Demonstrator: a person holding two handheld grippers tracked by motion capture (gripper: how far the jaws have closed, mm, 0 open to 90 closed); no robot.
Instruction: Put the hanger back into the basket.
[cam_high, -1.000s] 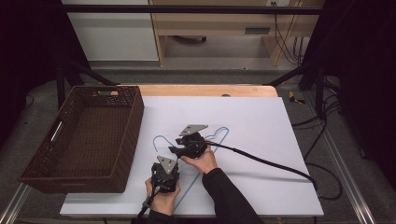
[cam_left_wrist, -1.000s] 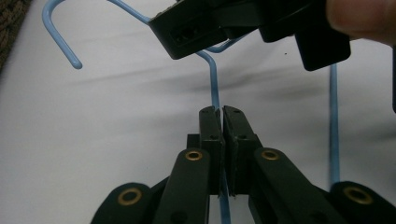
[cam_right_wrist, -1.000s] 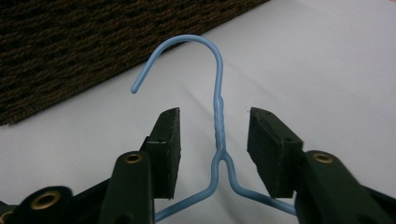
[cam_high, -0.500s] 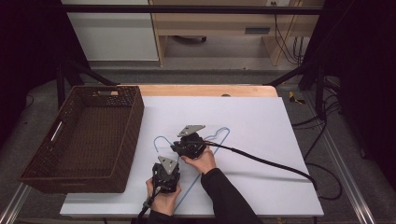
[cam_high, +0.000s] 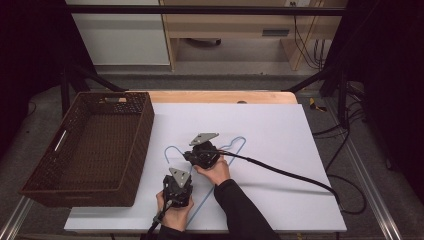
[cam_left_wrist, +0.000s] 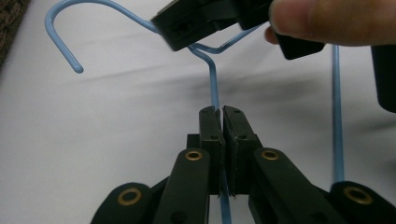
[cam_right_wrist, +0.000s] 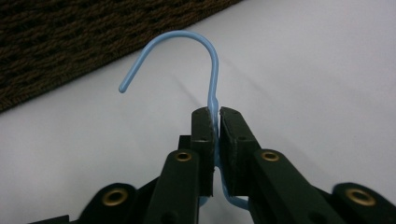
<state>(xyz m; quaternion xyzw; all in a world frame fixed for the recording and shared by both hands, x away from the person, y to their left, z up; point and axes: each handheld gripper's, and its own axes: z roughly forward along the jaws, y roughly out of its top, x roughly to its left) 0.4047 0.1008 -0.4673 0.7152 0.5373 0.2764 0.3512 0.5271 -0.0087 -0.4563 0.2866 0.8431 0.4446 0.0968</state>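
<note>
On white table (cam_high: 280, 150), thin light-blue wire hanger (cam_high: 235, 145), curved hook, both grippers' jaws clamped on its wire.

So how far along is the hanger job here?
Both grips look done: the left gripper is shut on the blue hanger along one arm, and the right gripper has just closed on its neck. The hanger still lies on the table; the basket holds nothing.
</note>
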